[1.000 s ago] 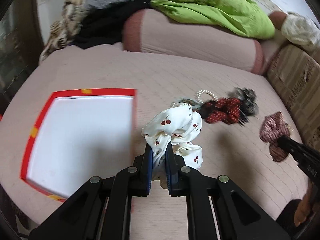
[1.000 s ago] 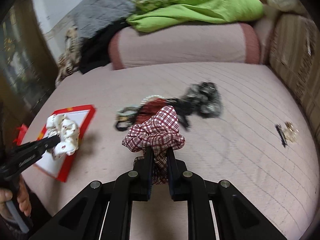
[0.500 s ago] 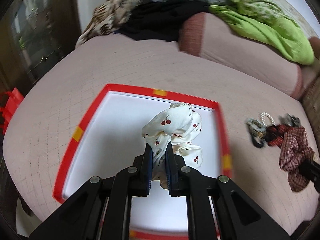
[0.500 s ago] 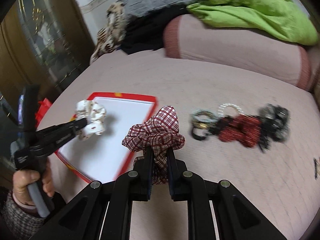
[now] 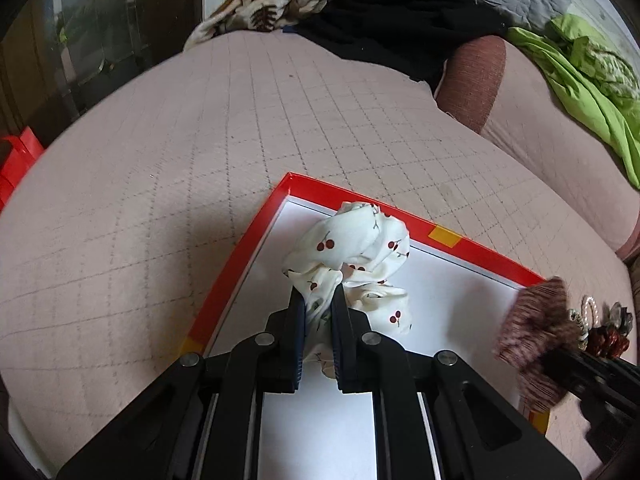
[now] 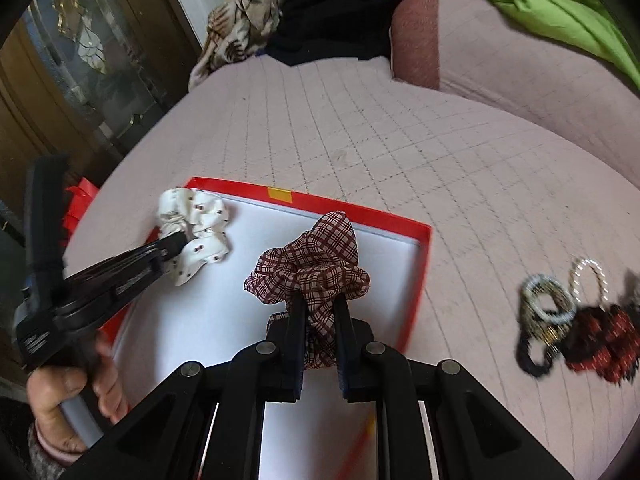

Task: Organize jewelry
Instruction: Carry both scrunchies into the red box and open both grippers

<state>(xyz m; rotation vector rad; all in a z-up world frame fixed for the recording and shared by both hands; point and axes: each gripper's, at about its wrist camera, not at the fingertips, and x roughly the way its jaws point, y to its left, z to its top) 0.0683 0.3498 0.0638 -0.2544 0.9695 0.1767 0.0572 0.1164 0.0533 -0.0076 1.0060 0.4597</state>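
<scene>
**Now both scrunchies hang over the tray**

Right now my left hand-held gripper is clenched on the cherry-print scrunchie, which hangs over the far left corner of the red-rimmed tray. My right hand-held gripper is clenched on the plaid scrunchie, just inside the tray's far right edge. I cannot tell whether either one touches the white floor yet.

To do this well, I judge I should lower each until the fabric rests on the floor, then let go straight, without dragging. Keeping one to each end of the tray would leave the middle free for what waits.

Both scrunchies are soft, gathered fabric, ruffled and springy, so they may cling to the pads or puff back up. The tray floor looks smooth and flat, with a shallow red rim and yellow tabs. On the quilted pink bed, off the tray's right edge, lies a tangle: a dark red scrunchie, a pearl-bead loop and dark elastic bands, touching one another.
</scene>
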